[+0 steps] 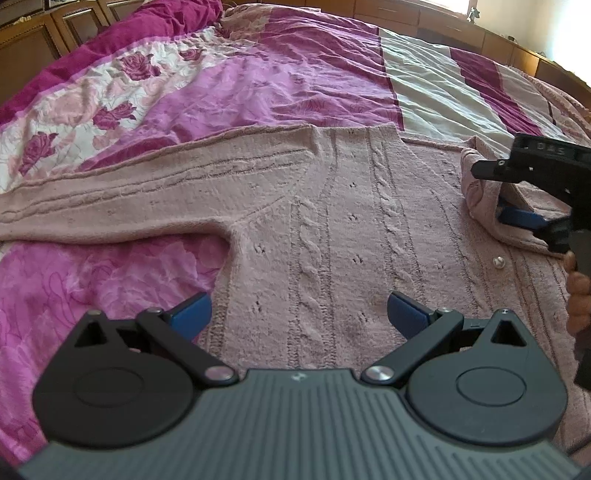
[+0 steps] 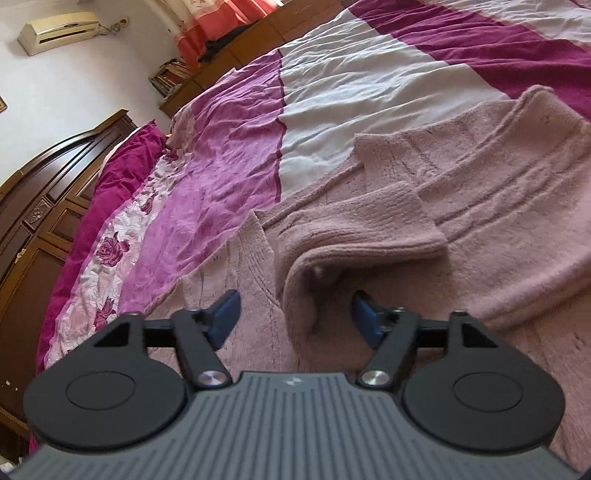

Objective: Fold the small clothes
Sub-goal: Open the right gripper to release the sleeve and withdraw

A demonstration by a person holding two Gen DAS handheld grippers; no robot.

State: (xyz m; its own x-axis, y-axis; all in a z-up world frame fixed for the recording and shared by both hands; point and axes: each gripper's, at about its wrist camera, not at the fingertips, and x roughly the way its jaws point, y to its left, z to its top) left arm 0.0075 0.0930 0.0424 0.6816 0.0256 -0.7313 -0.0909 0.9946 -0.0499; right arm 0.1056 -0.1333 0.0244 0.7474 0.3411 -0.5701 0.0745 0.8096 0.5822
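A pale pink cable-knit cardigan lies flat on the bed, one sleeve stretched out to the left. My left gripper is open and empty, just above the cardigan's body near its lower edge. My right gripper is open, its jaws on either side of a raised fold of the cardigan's front edge. The other sleeve lies folded over the body. The right gripper also shows in the left wrist view, at the right, with cloth draped around its lower blue finger.
The bed is covered by a pink, magenta and white quilt with a rose-print band. A dark wooden headboard and wooden cabinets border the bed. An air conditioner hangs on the wall.
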